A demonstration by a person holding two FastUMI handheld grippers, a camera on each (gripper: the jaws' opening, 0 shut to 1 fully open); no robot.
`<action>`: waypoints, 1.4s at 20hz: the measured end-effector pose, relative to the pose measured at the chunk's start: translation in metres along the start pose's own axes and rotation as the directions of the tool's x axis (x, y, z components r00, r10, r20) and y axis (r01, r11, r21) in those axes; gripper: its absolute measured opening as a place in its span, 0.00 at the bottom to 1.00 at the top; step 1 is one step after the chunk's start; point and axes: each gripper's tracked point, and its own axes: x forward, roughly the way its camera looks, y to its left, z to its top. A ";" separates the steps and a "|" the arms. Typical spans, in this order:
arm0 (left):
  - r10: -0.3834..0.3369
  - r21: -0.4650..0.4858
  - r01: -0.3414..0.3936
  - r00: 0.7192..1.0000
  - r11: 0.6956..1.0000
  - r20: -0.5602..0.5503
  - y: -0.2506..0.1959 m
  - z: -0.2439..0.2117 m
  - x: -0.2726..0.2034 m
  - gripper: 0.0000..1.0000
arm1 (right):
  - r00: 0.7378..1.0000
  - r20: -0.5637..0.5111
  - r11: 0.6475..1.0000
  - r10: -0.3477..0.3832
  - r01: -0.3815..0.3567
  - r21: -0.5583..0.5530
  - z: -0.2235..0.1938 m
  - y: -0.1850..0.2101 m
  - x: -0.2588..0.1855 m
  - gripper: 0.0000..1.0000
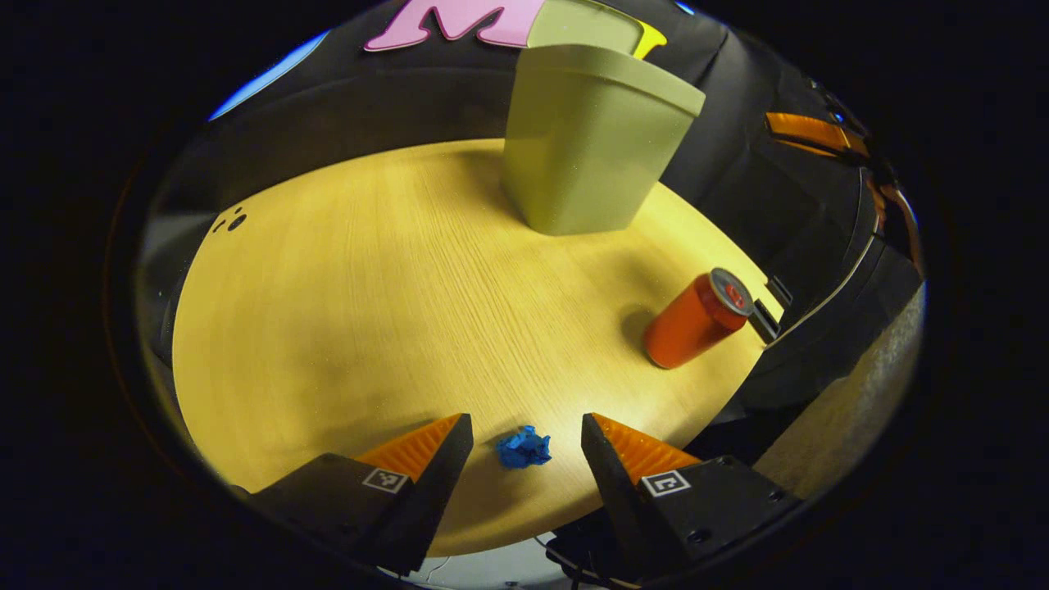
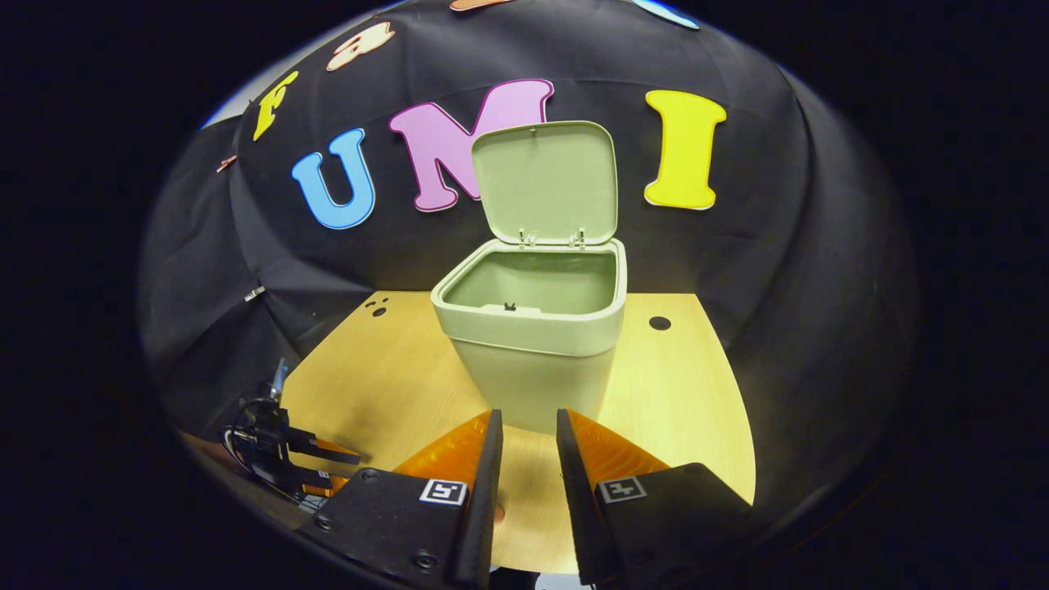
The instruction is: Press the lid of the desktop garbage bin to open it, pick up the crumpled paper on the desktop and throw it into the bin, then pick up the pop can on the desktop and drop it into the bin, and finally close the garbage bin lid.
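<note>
Bin [image 2: 533, 328] lid [image 2: 545, 182] up; left gripper [image 1: 527, 447] wide around paper [image 1: 524, 448]. Drop lower w/ paper centred, then close. Right gripper [image 2: 525, 447] narrow, empty

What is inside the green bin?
The garbage bin stands open, lid up. Its upper inside walls look bare; the bottom is hidden behind the front rim.

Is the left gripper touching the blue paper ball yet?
Apart. In the left gripper view the paper lies on the table between the open fingers of the left gripper, bare wood on both sides.
</note>
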 end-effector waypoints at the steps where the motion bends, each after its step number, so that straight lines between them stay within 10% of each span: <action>1: 0.009 0.007 -0.009 1.000 1.000 -0.019 0.000 -0.004 0.005 0.86 | 1.000 -0.006 1.000 -0.005 0.005 0.003 -0.003 -0.002 -0.001 0.43; 15: 0.034 0.030 -0.031 0.992 0.999 -0.118 0.001 -0.021 0.026 0.44 | 0.998 -0.031 0.996 -0.052 0.054 0.070 -0.015 -0.022 -0.016 0.43; 22: 0.035 -0.016 -0.034 0.996 0.999 0.086 0.005 0.064 -0.020 0.42 | 0.998 -0.045 0.998 -0.033 0.036 0.058 -0.016 -0.015 -0.010 0.43; 28: 0.028 -0.028 -0.020 0.939 0.999 0.343 0.008 0.179 -0.086 0.42 | 0.996 -0.084 0.998 -0.006 0.012 0.063 -0.032 -0.006 -0.001 0.43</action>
